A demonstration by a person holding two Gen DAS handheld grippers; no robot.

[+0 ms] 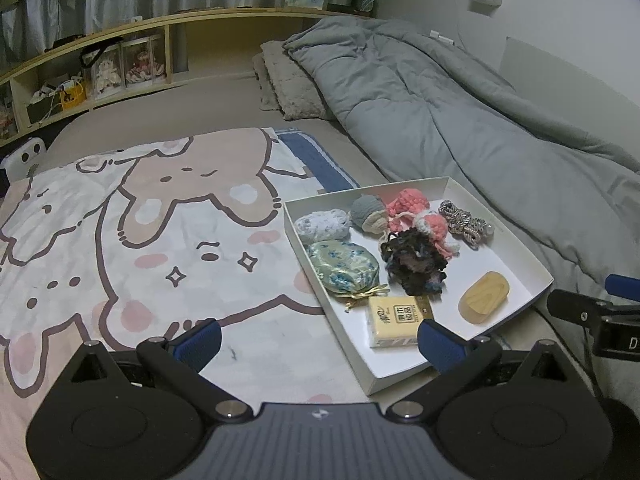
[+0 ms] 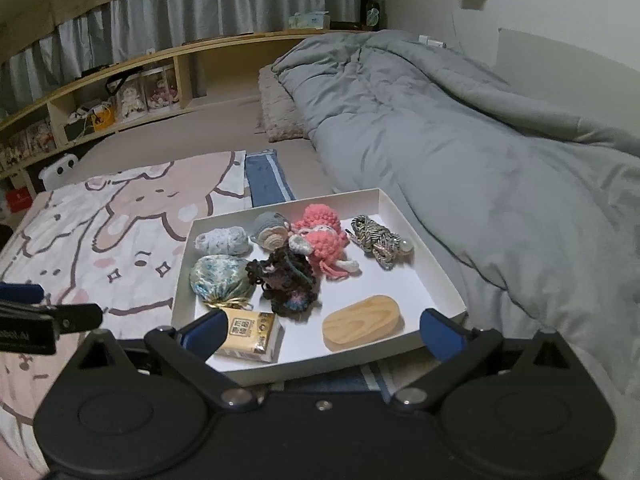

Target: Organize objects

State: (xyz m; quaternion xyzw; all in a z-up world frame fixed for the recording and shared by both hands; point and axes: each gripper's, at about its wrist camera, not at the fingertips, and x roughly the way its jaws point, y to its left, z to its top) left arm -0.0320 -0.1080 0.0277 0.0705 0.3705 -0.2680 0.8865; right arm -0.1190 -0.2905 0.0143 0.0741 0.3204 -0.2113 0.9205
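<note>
Hovering low over the bed, the left gripper (image 1: 318, 338) has its blue-padded fingers (image 1: 199, 338) spread wide with nothing between them; below it lies a pale blanket printed with brown and white cartoon animals (image 1: 132, 240), and a strip of blue-and-white cloth (image 1: 316, 158) shows at the blanket's far edge. Just right of the blanket sits a shallow white cardboard tray (image 1: 516, 240). Along the tray's left side are a pale blue-white crocheted roll (image 1: 324, 226) and, nearer the camera, a green-blue floral fabric pouch tied with gold cord (image 1: 344, 266). At the near edge lies a yellow paper tissue packet with dark printing (image 1: 394, 320), partly behind the left gripper's right finger. Toward the tray's middle are a grey and cream crocheted ball (image 1: 368, 214), a dark tangled yarn piece with blue and pink flecks (image 1: 414, 266) and a pink and white crocheted octopus-like toy (image 1: 416, 216), the yarn piece touching the toy. Farther right lie a grey-and-white braided cord bundle with a pearl bead (image 1: 466, 222) and, nearer, an oval pale wooden block (image 1: 484, 298). A rumpled grey quilt (image 1: 460, 108) covers the bed's right side. The right gripper (image 2: 322, 334) hangs over the tray's near edge (image 2: 256, 374), its jaws also wide apart and empty, the left finger (image 2: 208, 334) overlapping the tissue packet (image 2: 252, 338) in view and the wooden block (image 2: 362, 322) lying between the fingers.
</note>
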